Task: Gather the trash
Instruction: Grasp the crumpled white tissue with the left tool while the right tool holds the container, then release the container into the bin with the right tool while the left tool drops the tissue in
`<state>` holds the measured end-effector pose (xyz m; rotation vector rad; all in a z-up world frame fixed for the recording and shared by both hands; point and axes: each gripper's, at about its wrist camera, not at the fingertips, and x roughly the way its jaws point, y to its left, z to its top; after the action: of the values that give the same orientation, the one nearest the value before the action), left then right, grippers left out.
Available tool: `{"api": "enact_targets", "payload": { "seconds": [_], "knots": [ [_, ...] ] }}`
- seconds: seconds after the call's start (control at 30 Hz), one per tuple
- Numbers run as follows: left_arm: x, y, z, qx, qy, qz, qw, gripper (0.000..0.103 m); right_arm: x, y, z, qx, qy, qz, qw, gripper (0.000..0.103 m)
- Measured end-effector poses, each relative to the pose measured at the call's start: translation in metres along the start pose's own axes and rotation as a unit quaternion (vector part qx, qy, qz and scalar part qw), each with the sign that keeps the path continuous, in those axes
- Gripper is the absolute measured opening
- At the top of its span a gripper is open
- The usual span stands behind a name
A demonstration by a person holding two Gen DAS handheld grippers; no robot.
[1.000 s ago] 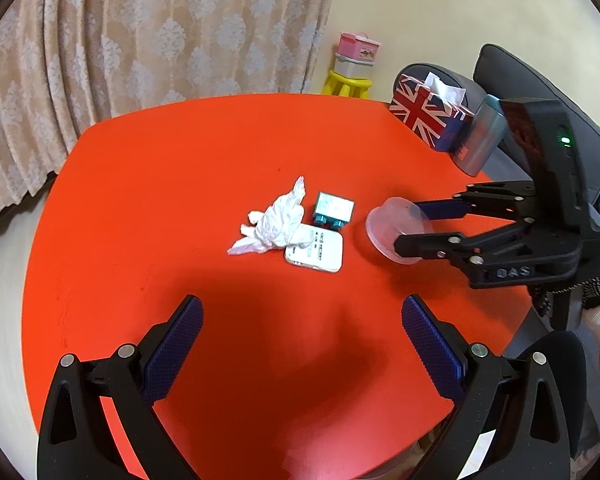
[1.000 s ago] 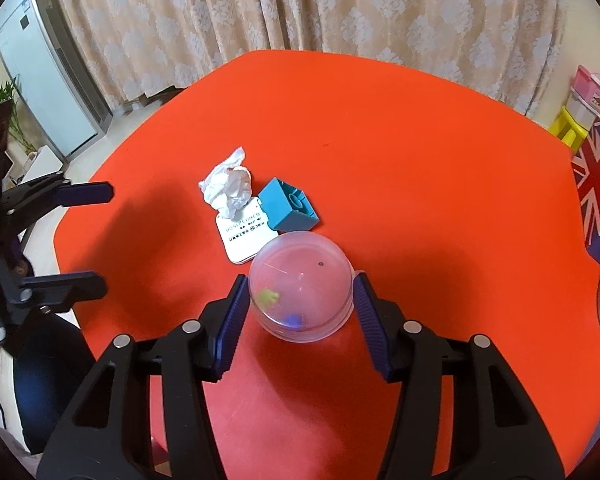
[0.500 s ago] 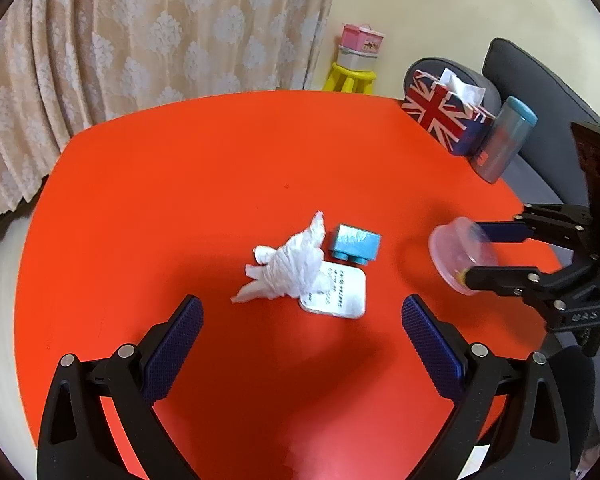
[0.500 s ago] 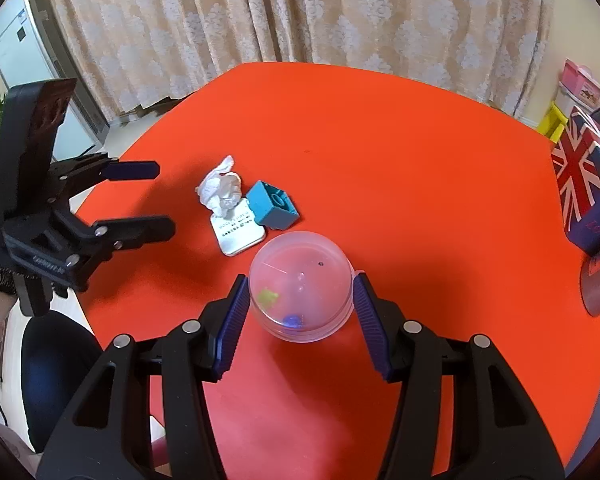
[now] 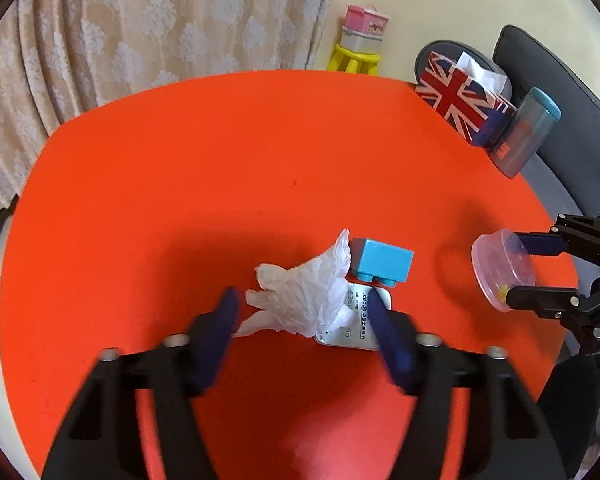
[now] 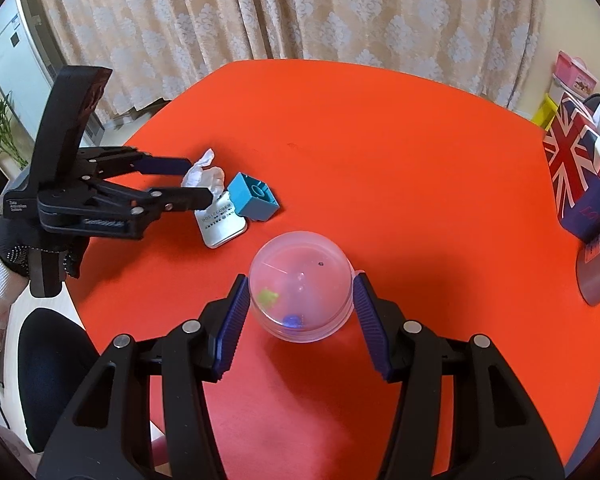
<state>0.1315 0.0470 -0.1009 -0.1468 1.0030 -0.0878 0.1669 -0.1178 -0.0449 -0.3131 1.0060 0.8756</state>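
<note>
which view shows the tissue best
The left wrist view: the crumpled tissue lies near centre, nearly whole, between the closing jaws of the left gripper, partly over the white card. In the right wrist view the tissue is small and far off, partly hidden behind the left gripper's fingers.

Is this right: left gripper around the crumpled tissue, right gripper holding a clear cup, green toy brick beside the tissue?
One error: the toy brick is blue, not green, as the left wrist view shows. The rest holds: the left gripper is closing around the crumpled tissue, and the right gripper holds the clear cup.
</note>
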Motion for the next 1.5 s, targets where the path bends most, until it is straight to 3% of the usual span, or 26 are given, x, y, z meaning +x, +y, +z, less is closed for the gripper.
{"api": "enact_targets", "payload": {
  "seconds": [0.07,0.17,0.33,0.77,1.13,1.5],
  "knots": [
    [0.002,0.0,-0.002,0.002,0.003,0.003,1.0,0.026,0.0,-0.002,-0.001,0.001,-0.001,0.001,1.0,0.053],
    [0.001,0.0,-0.003,-0.002,0.0,0.002,1.0,0.019,0.0,-0.002,-0.001,0.002,-0.004,0.002,1.0,0.053],
    [-0.008,0.0,-0.005,-0.004,-0.013,0.005,0.9999,0.019,-0.002,0.0,-0.003,0.003,-0.009,0.0,1.0,0.053],
    [-0.087,-0.032,-0.033,0.019,-0.051,0.006,0.9985,0.019,-0.055,0.024,-0.017,-0.001,-0.039,-0.009,0.999,0.053],
    [-0.135,-0.087,-0.082,0.045,-0.076,-0.01,0.996,0.019,-0.106,0.051,-0.068,-0.006,-0.066,-0.017,0.998,0.053],
    [-0.146,-0.119,-0.122,0.059,-0.078,-0.023,0.9949,0.019,-0.129,0.074,-0.114,-0.011,-0.072,-0.013,0.997,0.053]
  ]
}}
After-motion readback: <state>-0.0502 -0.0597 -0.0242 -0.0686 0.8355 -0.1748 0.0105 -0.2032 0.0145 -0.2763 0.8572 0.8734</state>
